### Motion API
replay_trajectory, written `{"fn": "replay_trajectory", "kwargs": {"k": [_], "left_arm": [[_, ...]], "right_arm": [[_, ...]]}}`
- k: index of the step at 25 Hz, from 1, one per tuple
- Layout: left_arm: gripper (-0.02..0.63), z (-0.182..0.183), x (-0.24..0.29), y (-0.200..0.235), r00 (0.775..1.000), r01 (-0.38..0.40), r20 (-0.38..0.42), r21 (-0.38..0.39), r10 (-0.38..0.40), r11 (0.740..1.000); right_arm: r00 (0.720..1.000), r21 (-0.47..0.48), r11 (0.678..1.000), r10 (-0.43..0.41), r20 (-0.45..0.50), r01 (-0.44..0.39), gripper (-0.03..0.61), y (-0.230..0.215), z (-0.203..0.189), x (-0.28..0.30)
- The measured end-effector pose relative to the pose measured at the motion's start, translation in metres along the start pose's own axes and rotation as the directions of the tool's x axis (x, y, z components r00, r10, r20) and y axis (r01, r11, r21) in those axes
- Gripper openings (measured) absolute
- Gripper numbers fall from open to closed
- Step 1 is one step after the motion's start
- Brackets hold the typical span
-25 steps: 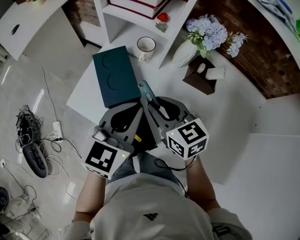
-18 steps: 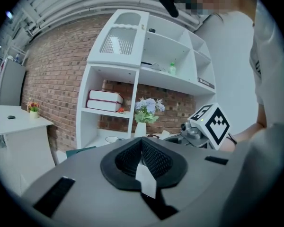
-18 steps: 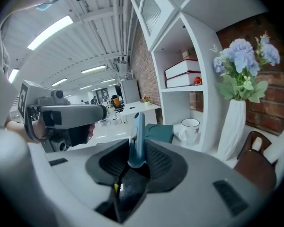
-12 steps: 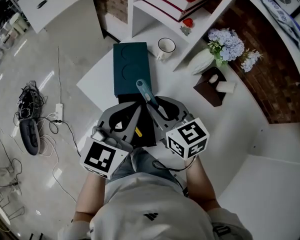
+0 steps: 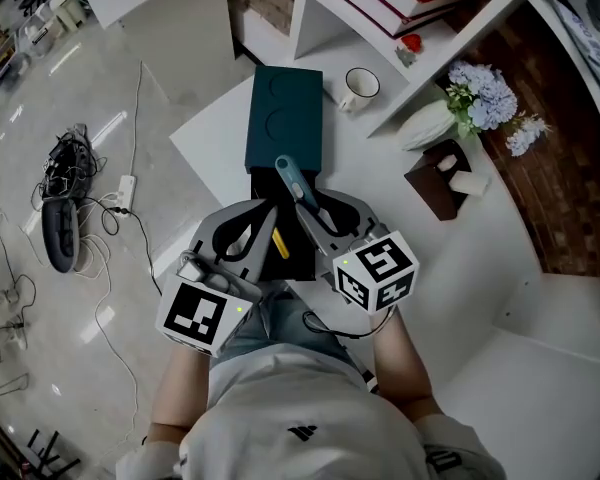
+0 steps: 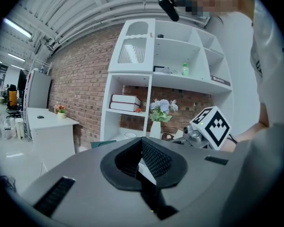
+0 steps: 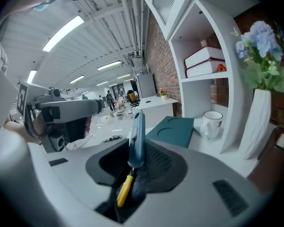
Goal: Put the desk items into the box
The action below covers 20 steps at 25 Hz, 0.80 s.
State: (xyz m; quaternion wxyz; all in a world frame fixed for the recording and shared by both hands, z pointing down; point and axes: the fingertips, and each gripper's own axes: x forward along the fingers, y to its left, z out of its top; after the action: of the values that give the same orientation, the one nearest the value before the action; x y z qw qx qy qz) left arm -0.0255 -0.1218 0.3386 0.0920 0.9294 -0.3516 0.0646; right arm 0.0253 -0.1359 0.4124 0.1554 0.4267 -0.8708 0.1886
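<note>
The right gripper (image 5: 313,211) is clamped on a slim blue-grey tool (image 5: 298,190) with a yellow end; in the right gripper view the tool (image 7: 137,137) stands nearly upright between the pads, its yellow end low in the jaws' throat. The left gripper (image 5: 259,230) sits just beside it. Its jaws are only narrowly apart, and the left gripper view shows nothing between them but a wedge of pale surface beyond. Both grippers hover over the near end of the teal box (image 5: 285,116), where a dark open part (image 5: 292,258) adjoins the teal top with its two round impressions. The tool's blue end points toward the teal top. The box lies on a white desk (image 5: 216,138), with a white mug (image 5: 361,86) just past its far corner. A white vase (image 5: 427,123) of pale flowers and a brown tissue box (image 5: 442,180) stand further right, well apart from the box.
</note>
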Motion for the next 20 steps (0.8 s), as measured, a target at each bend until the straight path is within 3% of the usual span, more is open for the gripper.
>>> {"fn": "replay_trajectory", "kwargs": {"k": [20], "left_arm": [[0.012,-0.012,-0.027,-0.002,0.993,-0.116,-0.027,-0.015,0.116,0.993]], "right_arm": [[0.991,0.032,0.997,0.072,-0.116,-0.068,0.11,0.012,-0.053,0.017]]}}
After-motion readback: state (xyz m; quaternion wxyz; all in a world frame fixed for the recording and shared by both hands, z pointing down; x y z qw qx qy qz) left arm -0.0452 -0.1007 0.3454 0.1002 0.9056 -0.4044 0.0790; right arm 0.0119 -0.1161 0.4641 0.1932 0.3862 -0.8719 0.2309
